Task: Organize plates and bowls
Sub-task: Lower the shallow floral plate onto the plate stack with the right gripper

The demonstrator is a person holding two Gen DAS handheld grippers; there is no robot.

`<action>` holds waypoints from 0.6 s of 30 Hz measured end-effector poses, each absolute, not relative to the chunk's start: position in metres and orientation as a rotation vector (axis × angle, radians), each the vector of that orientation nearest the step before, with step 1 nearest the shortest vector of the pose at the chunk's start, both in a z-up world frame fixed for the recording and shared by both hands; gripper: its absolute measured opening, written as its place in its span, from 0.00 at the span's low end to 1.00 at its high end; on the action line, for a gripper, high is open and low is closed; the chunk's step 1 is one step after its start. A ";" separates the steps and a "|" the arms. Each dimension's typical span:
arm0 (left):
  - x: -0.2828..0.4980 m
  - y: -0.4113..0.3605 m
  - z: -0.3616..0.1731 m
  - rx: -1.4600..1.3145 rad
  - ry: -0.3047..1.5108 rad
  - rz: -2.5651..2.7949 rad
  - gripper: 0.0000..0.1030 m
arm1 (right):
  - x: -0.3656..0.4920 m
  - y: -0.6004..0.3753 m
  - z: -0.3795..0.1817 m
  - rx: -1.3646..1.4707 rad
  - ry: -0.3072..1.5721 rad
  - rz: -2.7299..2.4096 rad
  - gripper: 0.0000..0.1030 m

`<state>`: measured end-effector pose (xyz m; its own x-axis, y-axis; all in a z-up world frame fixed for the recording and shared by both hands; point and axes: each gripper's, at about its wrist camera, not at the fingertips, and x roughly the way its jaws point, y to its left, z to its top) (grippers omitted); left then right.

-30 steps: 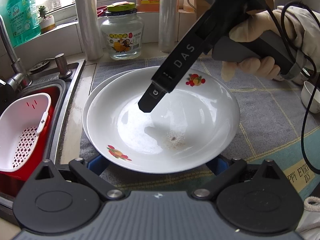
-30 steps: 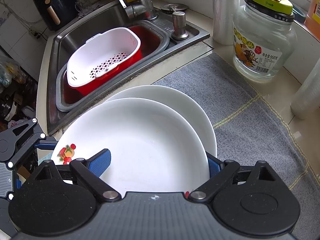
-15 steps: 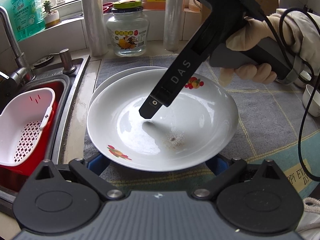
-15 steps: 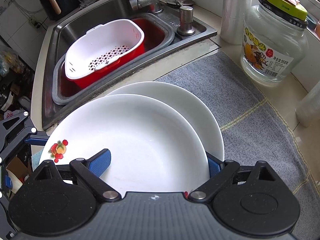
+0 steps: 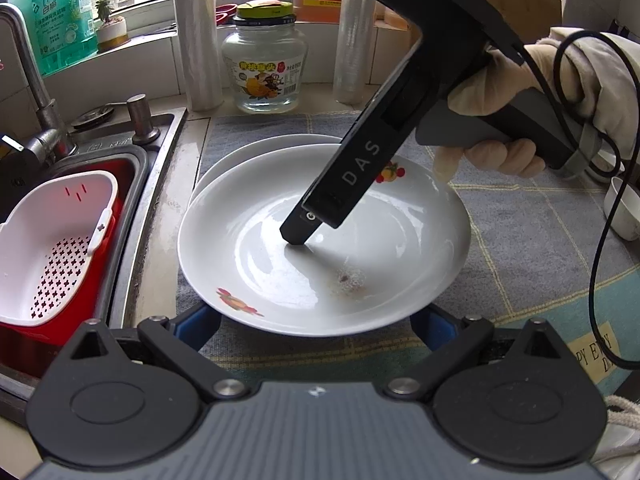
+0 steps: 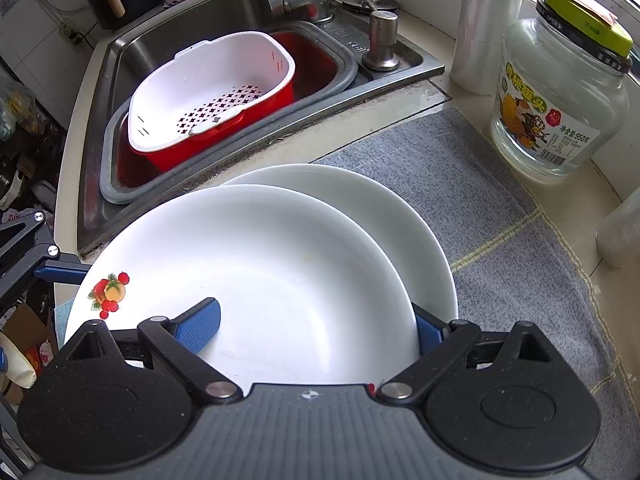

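A: How many plates are sitting on the desk?

B: Two round white ceramic plates: the fruit-printed top plate is overlapping the plain one.

A: And the jaws?

B: The right gripper, just widening, is straddling the top plate's rim, gripping nothing; the left gripper is standing wide open at its near edge.

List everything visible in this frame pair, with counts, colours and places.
Plates: two, white, top one with fruit prints, stacked offset on the cloth.
Cloth: one, grey-blue, on the counter.
Strainer basket: one, white in a red tub, in the sink.
Glass jar: one, clear, green lid, by the window.
Plastic rolls: two, clear, beside the jar.
Small cup: one, white, at the cloth's right edge.
Right gripper: open, one finger in the top plate, one outside the rim.
Left gripper: open, at the plate's near rim.
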<state>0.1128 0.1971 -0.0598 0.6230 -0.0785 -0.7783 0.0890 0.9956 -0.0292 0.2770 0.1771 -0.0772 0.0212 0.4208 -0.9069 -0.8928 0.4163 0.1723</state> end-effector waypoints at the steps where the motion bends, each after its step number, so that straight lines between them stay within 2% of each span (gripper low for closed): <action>1: 0.112 0.197 -0.060 0.012 0.892 -0.096 0.97 | 0.277 0.178 -0.077 -0.530 1.131 1.094 0.97; 18: 0.108 0.199 -0.058 0.018 0.878 -0.105 0.96 | 0.278 0.182 -0.079 -0.541 1.156 1.103 1.00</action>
<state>0.1078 0.1990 -0.0581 0.6339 -0.0845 -0.7688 0.0994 0.9947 -0.0274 0.2784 0.1822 -0.0791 -0.0012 0.4041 -0.9147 -0.8947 0.4082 0.1815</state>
